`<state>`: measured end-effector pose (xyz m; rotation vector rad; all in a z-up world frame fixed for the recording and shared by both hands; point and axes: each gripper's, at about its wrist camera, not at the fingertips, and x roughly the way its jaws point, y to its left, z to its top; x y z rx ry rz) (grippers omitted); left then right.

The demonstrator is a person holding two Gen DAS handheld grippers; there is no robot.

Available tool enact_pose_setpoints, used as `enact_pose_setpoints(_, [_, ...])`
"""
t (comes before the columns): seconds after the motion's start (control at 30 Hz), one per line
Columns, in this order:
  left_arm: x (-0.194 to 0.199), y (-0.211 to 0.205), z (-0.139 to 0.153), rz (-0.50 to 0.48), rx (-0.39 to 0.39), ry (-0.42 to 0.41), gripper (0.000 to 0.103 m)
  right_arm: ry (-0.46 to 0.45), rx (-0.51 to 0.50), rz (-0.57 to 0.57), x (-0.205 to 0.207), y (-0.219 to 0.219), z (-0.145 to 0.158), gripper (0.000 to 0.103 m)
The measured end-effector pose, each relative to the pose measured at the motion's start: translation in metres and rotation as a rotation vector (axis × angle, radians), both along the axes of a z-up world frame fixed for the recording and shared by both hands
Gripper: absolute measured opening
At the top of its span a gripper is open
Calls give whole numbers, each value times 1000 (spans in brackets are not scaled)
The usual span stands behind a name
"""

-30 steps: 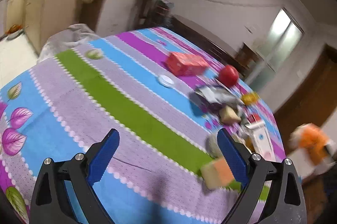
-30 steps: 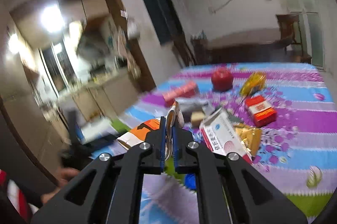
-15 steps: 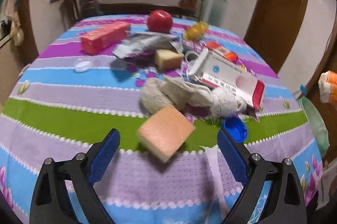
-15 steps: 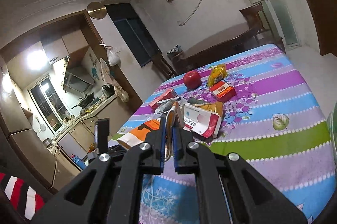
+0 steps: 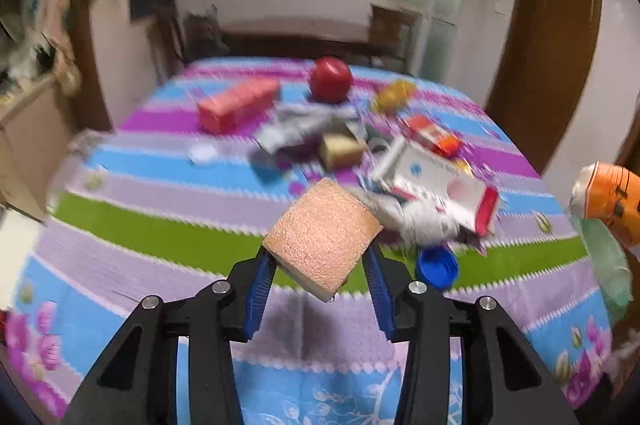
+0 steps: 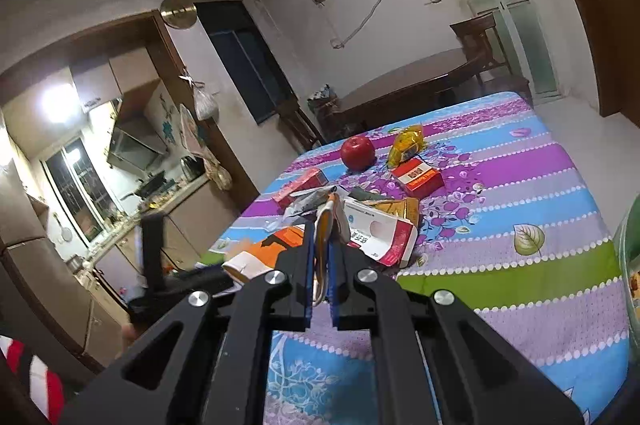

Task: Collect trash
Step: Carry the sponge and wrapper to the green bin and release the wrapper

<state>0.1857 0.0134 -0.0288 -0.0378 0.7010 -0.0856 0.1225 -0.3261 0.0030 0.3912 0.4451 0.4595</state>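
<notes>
Left tongs had just been closing and gripped an orange sponge between their blue pads, low in the middle of the left wrist view, the sponge raised off the striped cloth of the bench. Right tongs were clamped tight on a crumpled orange-and-white wrapper, at the centre of the right wrist view. Beyond the sponge, toward the middle right of the frame, lay a white and red box over a pale rag, with a blue cap just below them. Farther up stood a red apple, a pink box to its left and a yellow packet to its right.
</notes>
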Motion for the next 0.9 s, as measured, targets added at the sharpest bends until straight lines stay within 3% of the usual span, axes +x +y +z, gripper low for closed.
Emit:
enact_pose_setpoints(0.27, [-6,-22,25,39,95,-74,45,-9,-65,-27,-8,7,3,5])
enact_pose_setpoints(0.6, [-5,-68,42,-36,134,-127,45,-48,-108,-144,-28,-26,20,5])
enact_pose_setpoints(0.9, [9,-135,59,-155,139,-162,45,-82,-177,-304,-43,-79,40,5])
